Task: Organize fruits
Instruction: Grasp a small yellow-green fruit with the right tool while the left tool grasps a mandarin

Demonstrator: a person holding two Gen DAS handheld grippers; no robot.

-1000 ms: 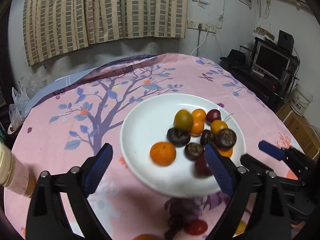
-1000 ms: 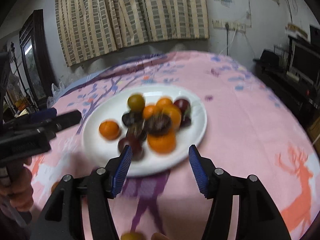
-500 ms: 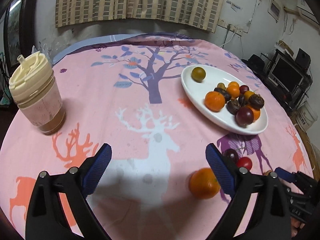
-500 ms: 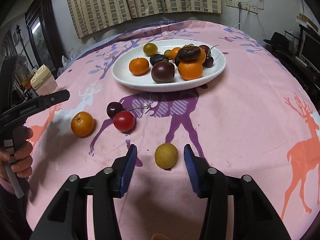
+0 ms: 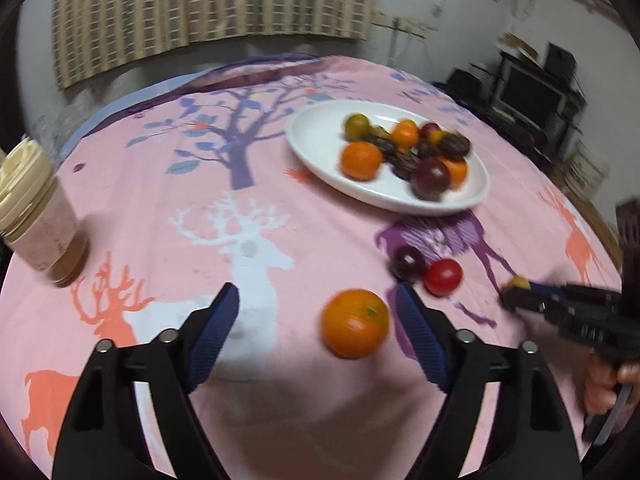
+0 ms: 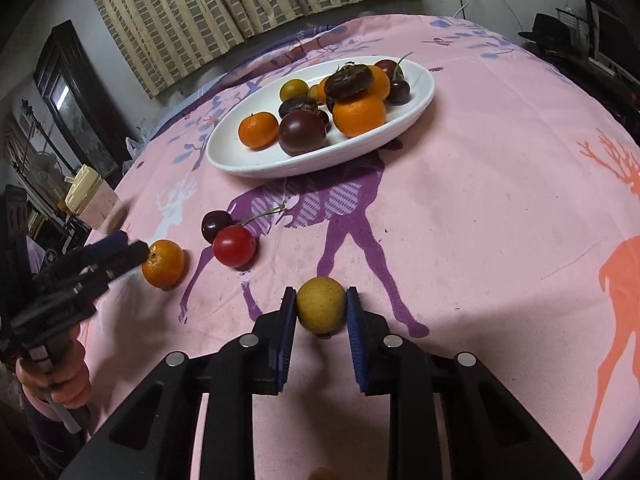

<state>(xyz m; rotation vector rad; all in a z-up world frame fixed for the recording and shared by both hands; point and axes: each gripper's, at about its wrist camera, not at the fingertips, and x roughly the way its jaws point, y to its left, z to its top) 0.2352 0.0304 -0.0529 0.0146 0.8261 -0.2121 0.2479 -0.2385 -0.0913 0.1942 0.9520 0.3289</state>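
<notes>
**Yellow fruit between the right jaws, mandarin ahead of the left**

The small yellow fruit (image 6: 321,310) sits on the pink tablecloth (image 6: 480,208) near its front edge, directly between the blue pads of the right gripper (image 6: 321,312). The jaws stand narrow, each pad touching or all but touching a side of the fruit; whether it is already lifted off the cloth cannot be told. It is round, so no axis matters. The white plate (image 6: 416,110), already holding a heap of fruit, lies well ahead toward the far edge, which is the likely way to carry it.

The loose mandarin (image 5: 355,323) rests near the front-left part of the cloth, ahead of the left gripper (image 5: 316,316) and off toward its right pad. Those jaws are wide and hold nothing. A dark cherry (image 5: 408,261) and a red one (image 5: 443,277) lie just beyond, touching each other.
</notes>
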